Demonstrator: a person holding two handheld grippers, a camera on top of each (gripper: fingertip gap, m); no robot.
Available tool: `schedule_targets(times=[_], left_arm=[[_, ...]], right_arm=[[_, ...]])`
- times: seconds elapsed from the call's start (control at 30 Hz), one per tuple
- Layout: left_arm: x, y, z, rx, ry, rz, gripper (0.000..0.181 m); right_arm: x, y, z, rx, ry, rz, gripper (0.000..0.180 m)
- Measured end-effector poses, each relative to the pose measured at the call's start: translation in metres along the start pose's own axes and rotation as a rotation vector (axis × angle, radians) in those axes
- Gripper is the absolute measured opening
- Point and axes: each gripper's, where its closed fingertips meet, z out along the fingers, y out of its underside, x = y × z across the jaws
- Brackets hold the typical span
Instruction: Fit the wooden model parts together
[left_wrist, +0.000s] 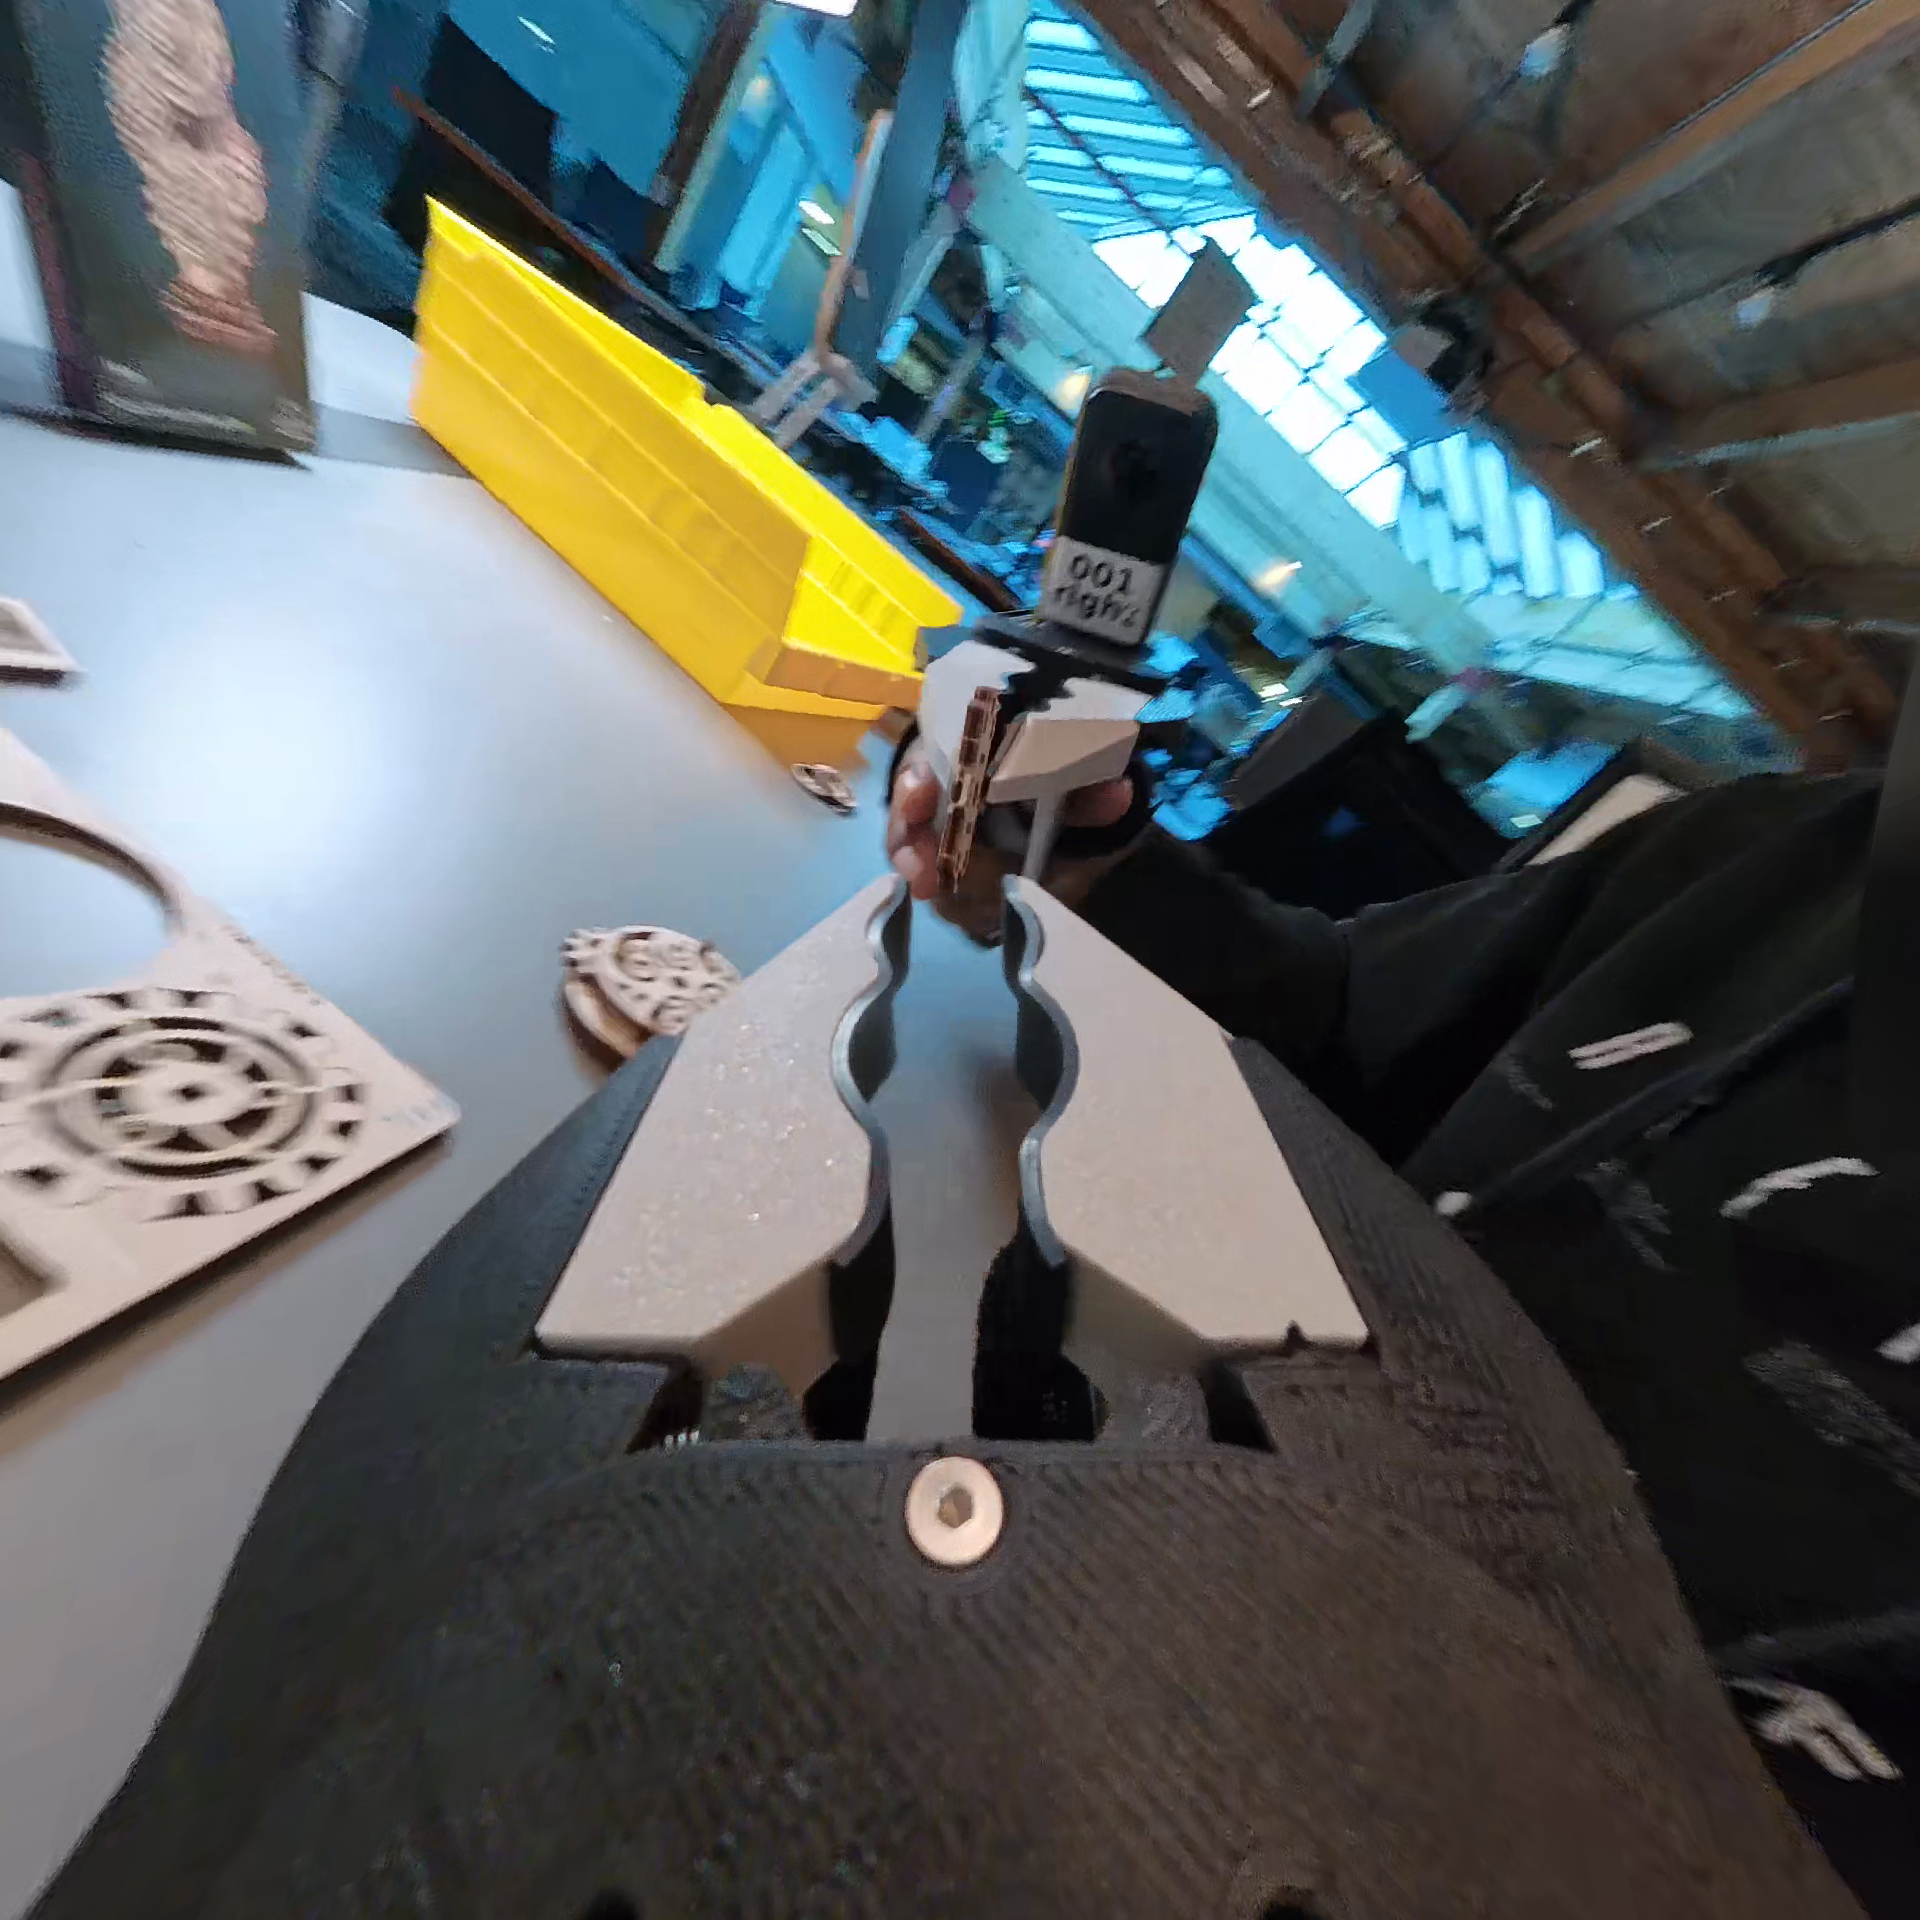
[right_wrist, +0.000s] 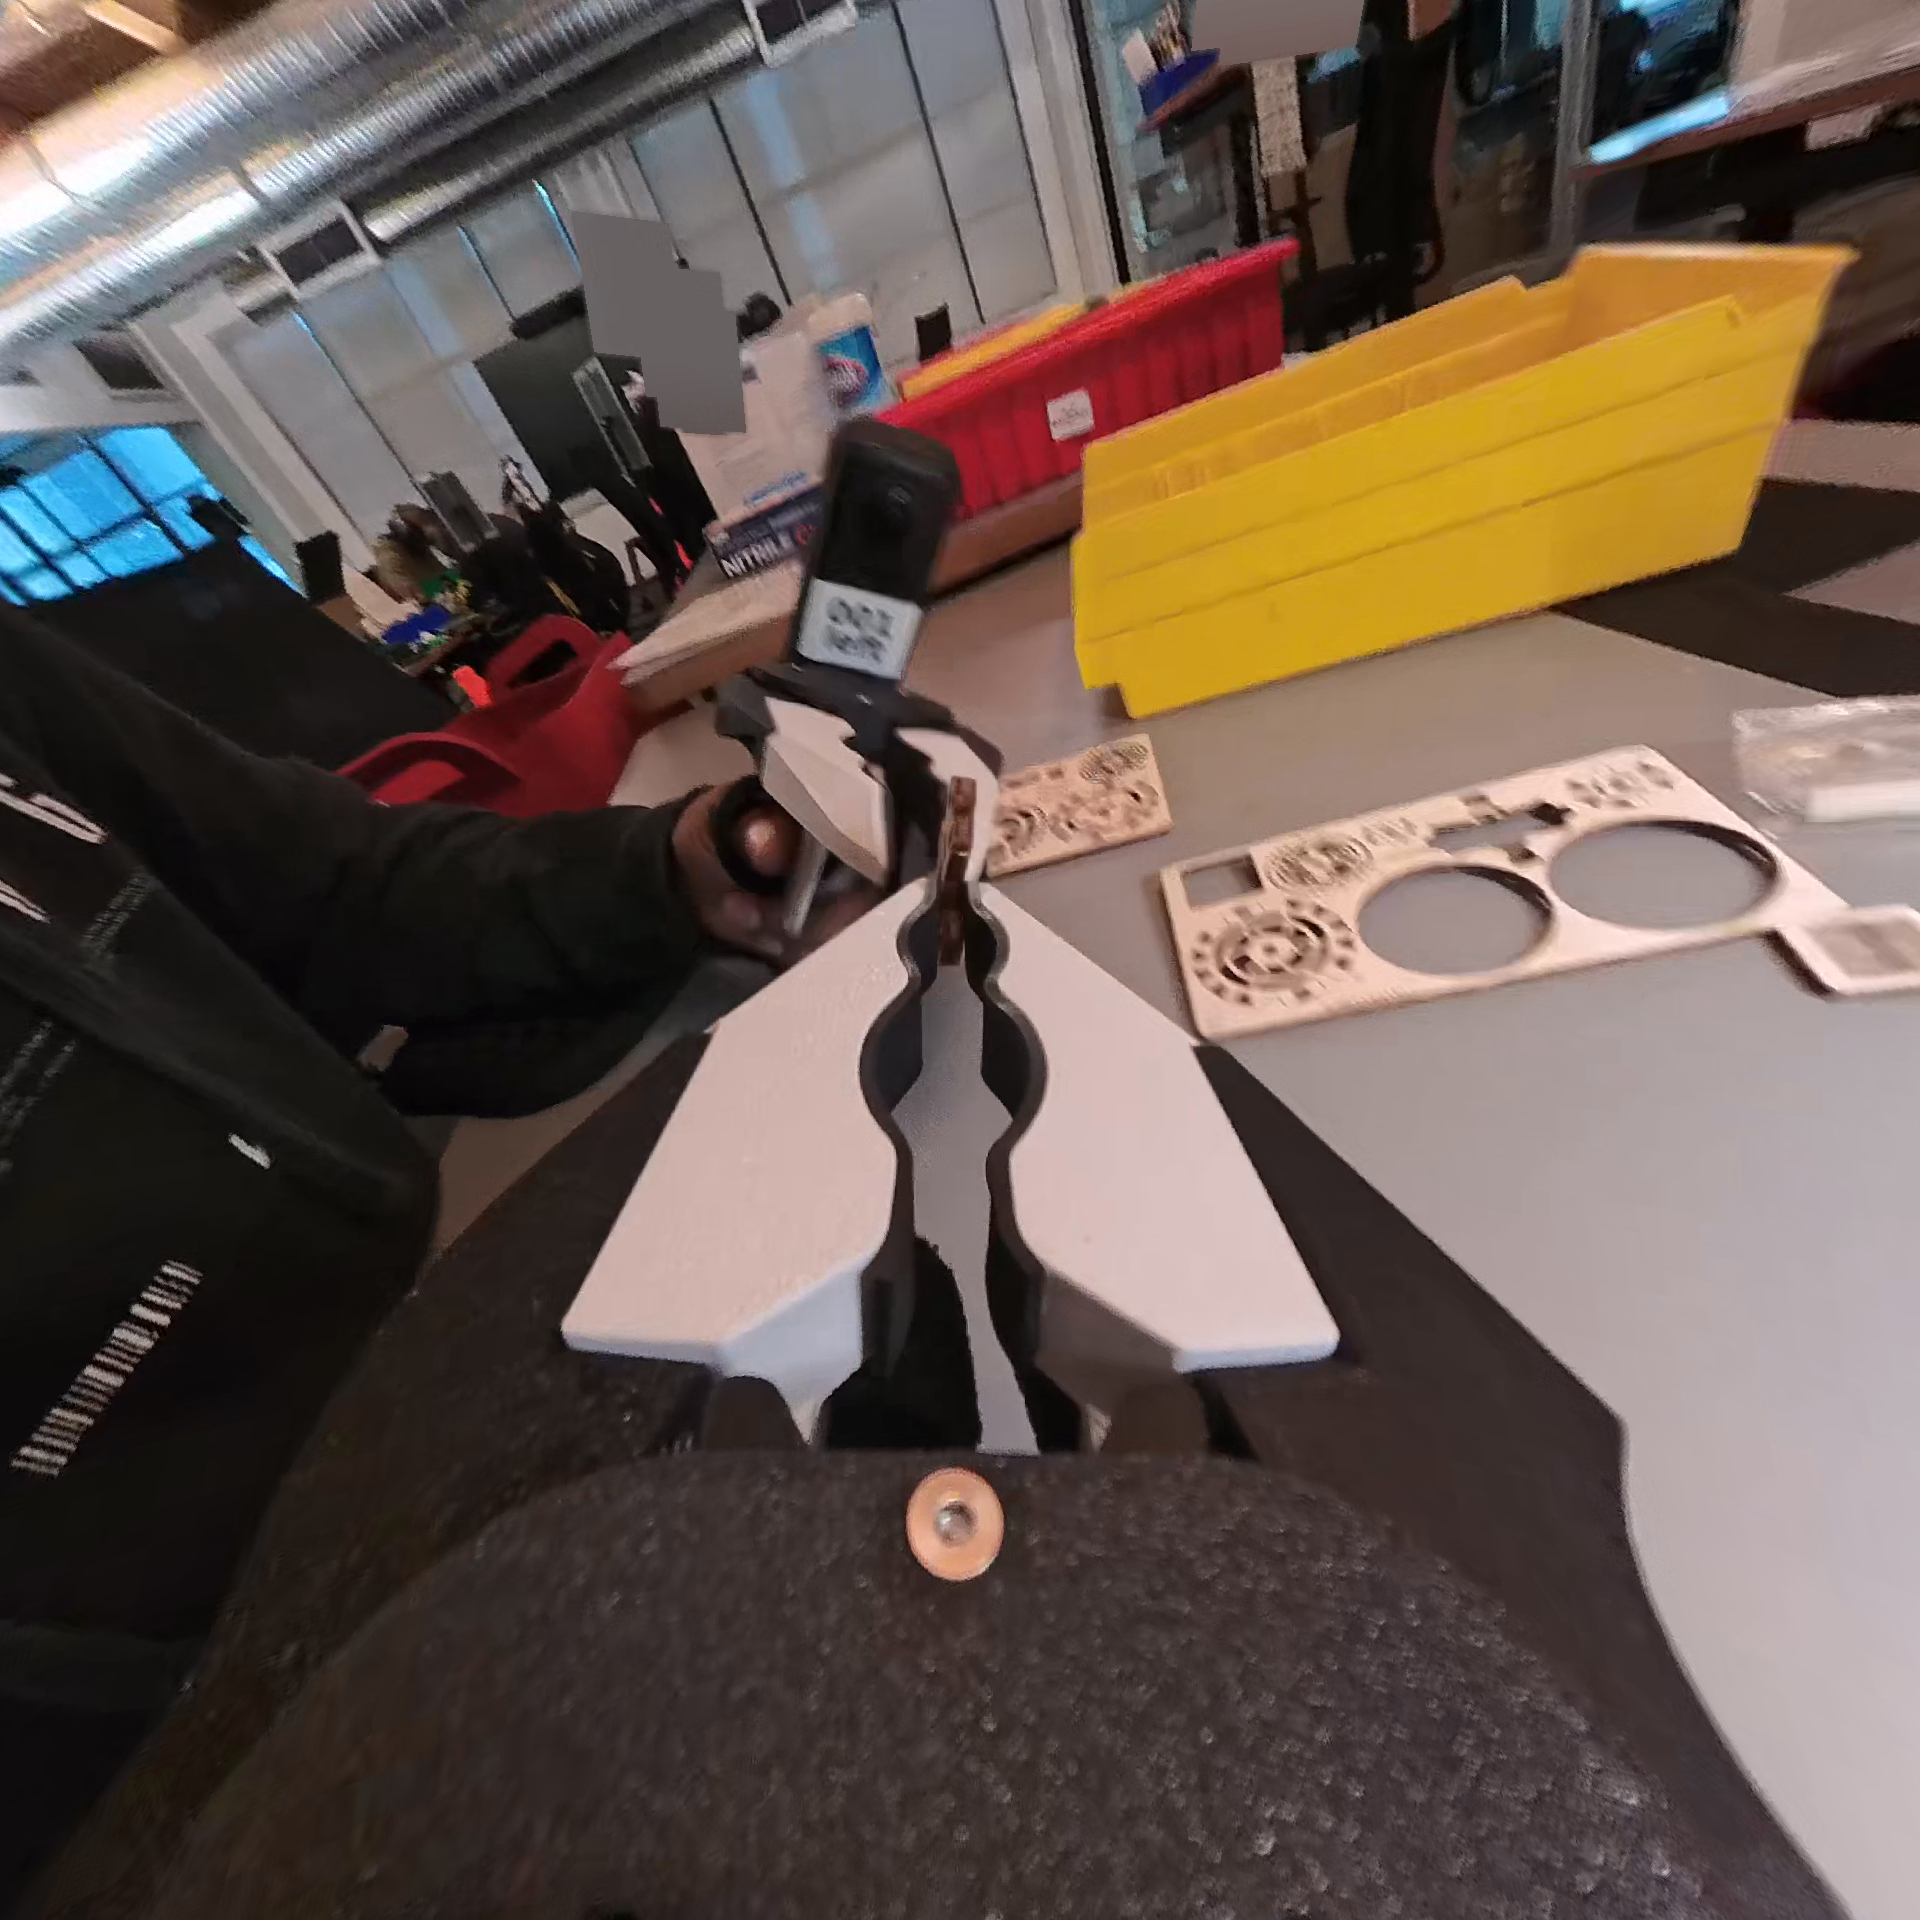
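The right gripper is clamped on a thin wooden part, held edge-on at its fingertips, above the grey table. The left wrist view shows that same part from the front, as a slotted brown strip standing out of the right gripper at 12 o'clock. The left gripper has its fingers spread with nothing between them. Only the left view shows a round wooden gear assembly on the table at 10 o'clock. Only the right view shows the whole punched-out wooden sheet at 2 o'clock, with a smaller sheet behind it. A yellow bin lies beyond.
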Motion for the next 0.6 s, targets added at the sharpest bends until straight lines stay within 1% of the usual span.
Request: schedule_targets(times=[0.07, 0.17, 0.23, 0.3, 0.37, 0.4, 0.47, 0.5, 0.57, 0.6], left_arm=[[-0.015, -0.006, -0.011, -0.002, -0.127, 0.084, 0.027], [-0.046, -0.017, -0.033, -0.027, -0.352, 0.175, 0.034], [-0.076, -0.022, -0.051, -0.098, -0.529, 0.220, 0.038], [-0.107, -0.026, -0.064, -0.199, -0.656, 0.229, 0.041], [-0.131, -0.027, -0.069, -0.313, -0.713, 0.180, 0.048], [-0.141, -0.027, -0.069, -0.353, -0.727, 0.151, 0.048], [-0.154, -0.023, -0.061, -0.425, -0.710, 0.080, 0.048], [-0.157, -0.019, -0.056, -0.462, -0.694, 0.044, 0.050], [-0.164, -0.011, -0.050, -0.519, -0.693, 0.020, 0.051], [-0.168, -0.010, -0.048, -0.537, -0.709, 0.036, 0.047]], right_arm=[[0.021, 0.012, -0.019, -0.128, 0.078, 0.044, 0.001], [0.050, 0.048, -0.051, -0.350, 0.189, 0.162, 0.001], [0.065, 0.077, -0.065, -0.496, 0.273, 0.166, 0.001], [0.075, 0.091, -0.072, -0.581, 0.339, 0.127, 0.005], [0.078, 0.089, -0.071, -0.589, 0.366, 0.118, 0.005], [0.083, 0.090, -0.075, -0.612, 0.407, 0.088, 0.006], [0.091, 0.090, -0.083, -0.652, 0.477, 0.021, 0.007], [0.093, 0.090, -0.086, -0.658, 0.496, 0.002, 0.012], [0.097, 0.084, -0.091, -0.638, 0.527, -0.019, 0.020], [0.099, 0.077, -0.093, -0.604, 0.546, -0.029, 0.020]])
